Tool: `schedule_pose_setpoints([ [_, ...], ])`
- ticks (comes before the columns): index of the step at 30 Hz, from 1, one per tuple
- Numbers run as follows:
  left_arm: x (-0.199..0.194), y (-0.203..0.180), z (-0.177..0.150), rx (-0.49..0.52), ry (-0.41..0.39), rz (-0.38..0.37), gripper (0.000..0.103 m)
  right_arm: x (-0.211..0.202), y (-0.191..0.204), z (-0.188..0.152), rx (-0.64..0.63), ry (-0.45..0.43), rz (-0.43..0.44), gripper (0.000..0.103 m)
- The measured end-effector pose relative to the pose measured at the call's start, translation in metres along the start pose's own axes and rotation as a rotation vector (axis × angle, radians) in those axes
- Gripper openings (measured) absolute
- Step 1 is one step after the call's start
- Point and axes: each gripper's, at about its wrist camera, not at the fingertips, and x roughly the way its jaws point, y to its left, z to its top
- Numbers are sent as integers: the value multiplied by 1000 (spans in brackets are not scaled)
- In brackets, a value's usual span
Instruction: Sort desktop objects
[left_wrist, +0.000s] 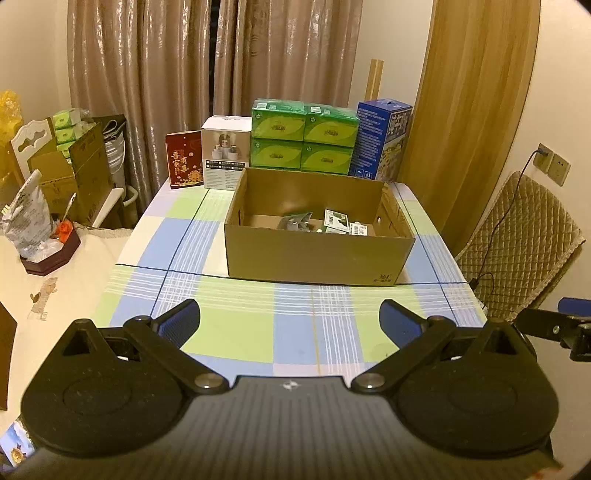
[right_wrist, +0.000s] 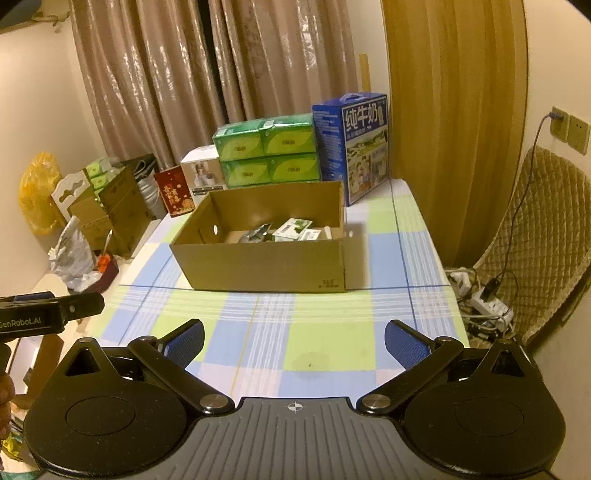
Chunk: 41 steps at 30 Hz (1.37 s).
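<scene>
While both grippers (left_wrist: 290, 325) (right_wrist: 293, 341) gape empty, the cardboard box (left_wrist: 317, 254) half-hides its contents.

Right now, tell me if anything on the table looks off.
Nothing stands out. The cardboard box sits flat on the checked cloth, small items loose inside, and the packages behind it stand upright in a row. Both grippers are open and empty.

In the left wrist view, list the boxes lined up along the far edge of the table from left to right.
red box → white box → stack of green boxes → blue carton.
</scene>
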Motion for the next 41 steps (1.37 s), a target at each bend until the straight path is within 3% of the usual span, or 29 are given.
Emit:
schedule_pose_setpoints([
  [36, -4, -12, 0, 29, -16, -25, 102, 2, 0, -4, -42, -1, -19, 101],
  [41, -7, -10, 1, 24, -49, -49, 102, 2, 0, -5, -41, -13, -18, 101],
])
